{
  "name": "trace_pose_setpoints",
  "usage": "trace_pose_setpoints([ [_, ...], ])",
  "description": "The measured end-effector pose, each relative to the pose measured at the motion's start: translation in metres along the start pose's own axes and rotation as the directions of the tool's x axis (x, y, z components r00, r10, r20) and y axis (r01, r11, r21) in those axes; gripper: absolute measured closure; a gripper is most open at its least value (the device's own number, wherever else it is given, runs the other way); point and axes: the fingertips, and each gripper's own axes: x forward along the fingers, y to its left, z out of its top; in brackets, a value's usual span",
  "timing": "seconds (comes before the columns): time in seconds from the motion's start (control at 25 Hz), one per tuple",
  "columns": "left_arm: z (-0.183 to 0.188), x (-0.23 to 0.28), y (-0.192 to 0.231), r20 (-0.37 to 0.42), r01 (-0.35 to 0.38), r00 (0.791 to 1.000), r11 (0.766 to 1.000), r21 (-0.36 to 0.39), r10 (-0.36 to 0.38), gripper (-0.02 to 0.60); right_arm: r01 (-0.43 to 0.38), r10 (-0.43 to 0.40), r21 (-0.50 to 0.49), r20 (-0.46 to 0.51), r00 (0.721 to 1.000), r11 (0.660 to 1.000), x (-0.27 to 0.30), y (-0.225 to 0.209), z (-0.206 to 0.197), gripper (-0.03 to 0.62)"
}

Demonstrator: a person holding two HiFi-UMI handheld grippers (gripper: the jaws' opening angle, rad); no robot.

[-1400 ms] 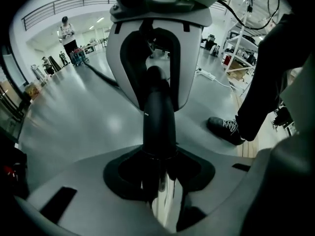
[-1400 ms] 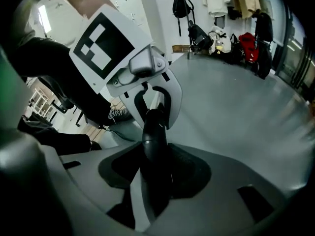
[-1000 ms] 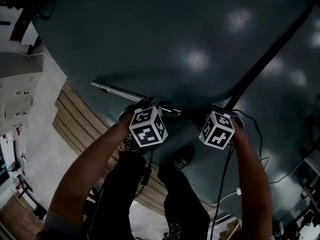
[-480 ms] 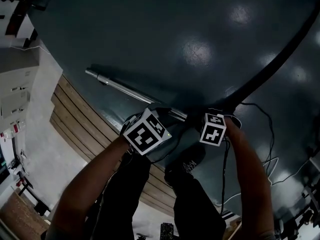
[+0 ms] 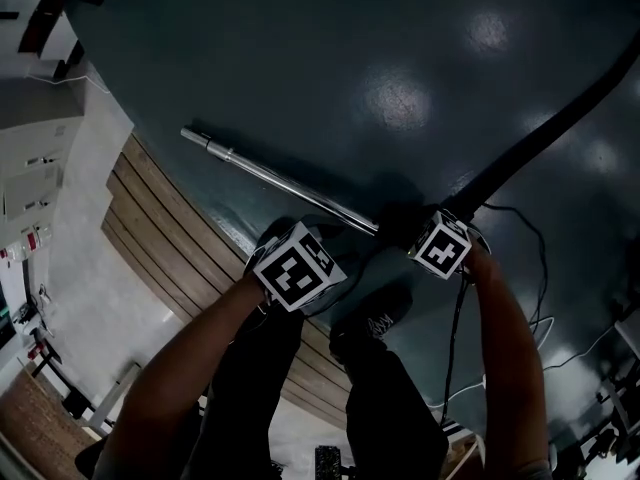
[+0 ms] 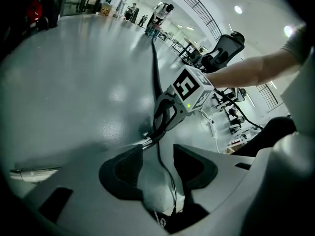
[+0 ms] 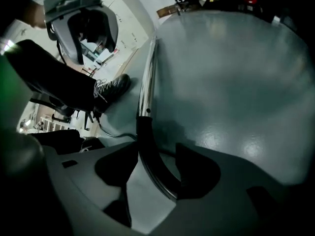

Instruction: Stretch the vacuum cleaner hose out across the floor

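Two risks: my right tongs (image 7: 156,160), opening round the hose (image 7: 146,141), may let it recoil; my left tongs (image 6: 158,157), apart, straddle a cable (image 6: 166,181).

Long black flexible vacuum cleaner hose (image 5: 545,133) joined to a straight shiny metal tube (image 5: 280,180).
Both lie flat on a dark glossy floor (image 5: 300,48). The hose sweeps in a gentle curve away to the upper right, and the tube points up and left.
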Motion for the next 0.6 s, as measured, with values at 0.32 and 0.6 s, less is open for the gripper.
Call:
trace_pose_setpoints([
  [0.32,0.054,-0.075,-0.071,0.06,-0.048,0.997,0.997,0.057,0.045,0.575,0.001,-0.079,0.22,0.346,0.935,0.975,-0.165,0.06,0.017,0.378],
  [0.6,0.135,-0.188,-0.183,0.169,-0.064,0.985,0.981,0.181,0.033,0.575,0.12,-0.398,0.474,0.547,0.736,0.873,-0.36,0.127,0.023,0.588],
])
